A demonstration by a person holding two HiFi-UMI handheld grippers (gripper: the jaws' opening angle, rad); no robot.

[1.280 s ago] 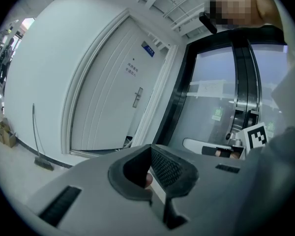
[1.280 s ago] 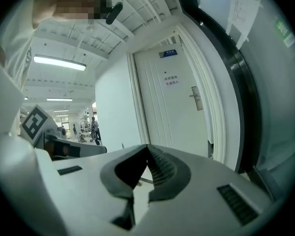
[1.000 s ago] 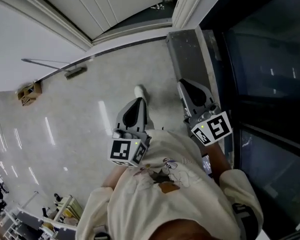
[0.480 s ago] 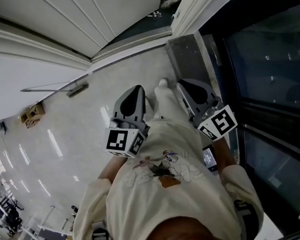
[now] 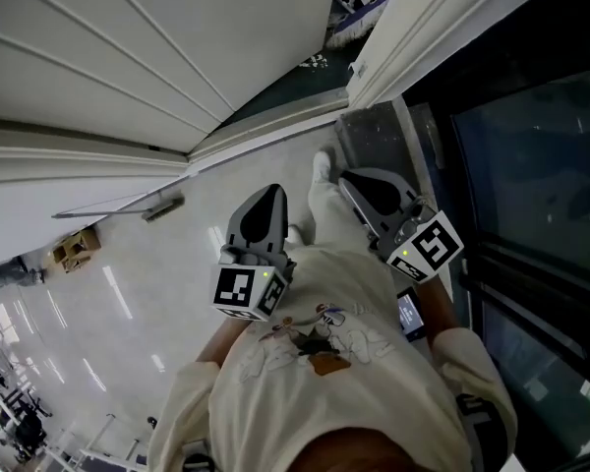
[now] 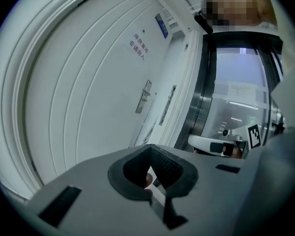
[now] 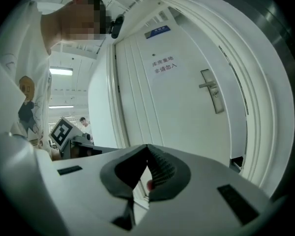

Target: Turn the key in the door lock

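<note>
White panelled door (image 7: 177, 107), silver lever handle (image 7: 210, 90); keyhole too small to discern. Grey left gripper (image 6: 150, 146), right gripper (image 7: 147, 145): jaws pressed together, empty.

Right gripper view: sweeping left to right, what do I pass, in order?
Person's printed shirt → left gripper's marker cube → door's left frame → sign on the door → door handle → door's right frame.

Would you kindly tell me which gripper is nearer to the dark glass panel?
Right. The right gripper is held just beside the dark glass panel, while the left gripper is beyond the person's leg, farther from the glass.
</note>
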